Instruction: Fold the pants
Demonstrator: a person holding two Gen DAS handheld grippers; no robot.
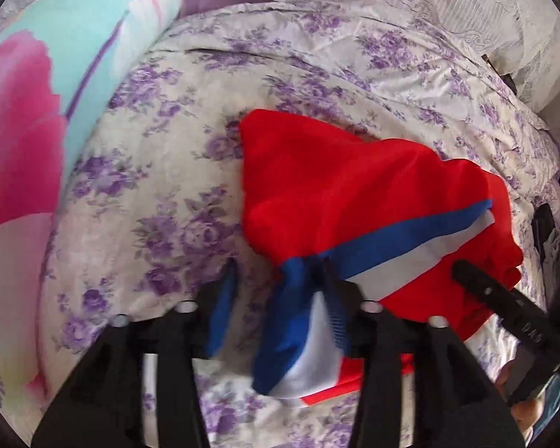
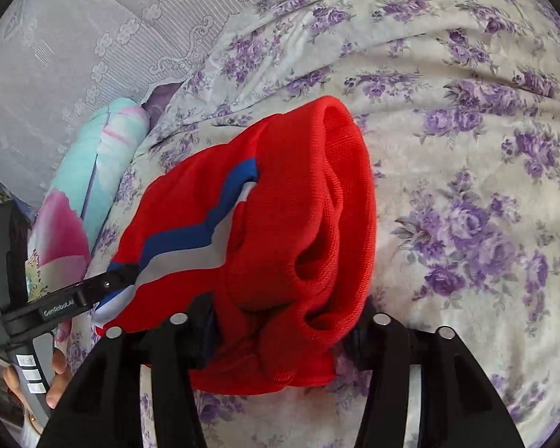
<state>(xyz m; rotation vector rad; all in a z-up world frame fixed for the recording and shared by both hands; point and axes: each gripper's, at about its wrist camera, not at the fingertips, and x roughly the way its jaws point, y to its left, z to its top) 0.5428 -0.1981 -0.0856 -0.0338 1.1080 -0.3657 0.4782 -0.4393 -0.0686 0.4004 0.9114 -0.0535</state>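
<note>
Looking along our left tool [image 1: 280, 291], we see its 2 fingers spread with the blue-and-white striped hem of the red pants [image 1: 339, 186] draped between them; cloth touches the right finger, yet whether the tool pinches it we cannot tell. The pants lie bunched on the floral quilt [image 1: 160, 171] of the bed, toward its middle, with a rolled teal-and-pink blanket [image 1: 56, 86] along the far left edge. Our right tool's finger shows at the pants' right side.

From the right wrist, our right tool [image 2: 280, 321] also stands wide, released as far as we can judge, with the red waistband end bulging between its fingers. The left tool's tip meets the striped hem.

Doing this fold well probably means pinching both ends firmly, pulling the fabric taut to flatten the bunching, then laying 1 half squarely over the other. No containers appear in either view.
</note>
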